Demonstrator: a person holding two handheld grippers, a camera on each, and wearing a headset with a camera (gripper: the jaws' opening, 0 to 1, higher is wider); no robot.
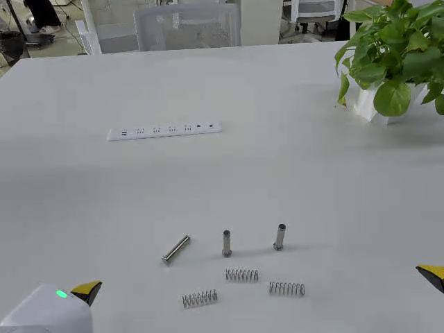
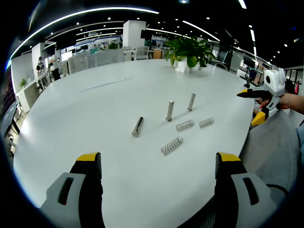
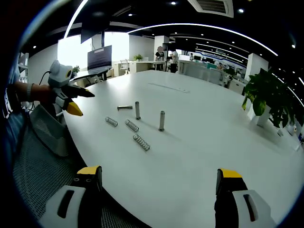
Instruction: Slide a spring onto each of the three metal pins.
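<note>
The yellow-tipped left gripper (image 2: pixel 157 159) and right gripper (image 3: pixel 159 172) are gaping, grasping nothing; three coiled wire springs (image 1: pixel 242 275) are lying beside three silver metal pins (image 1: pixel 227 243) on a white table (image 1: pixel 277 139).

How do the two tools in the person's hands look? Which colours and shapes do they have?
Both the left tool and the right tool have a light grey-white body and two black jaws with yellow tips. A small green light glows on one white body.

Head view high over table (image 1: pixel 291 125), gripper views low from opposite sides — all share the pins (image 1: pixel 226 243)
</note>
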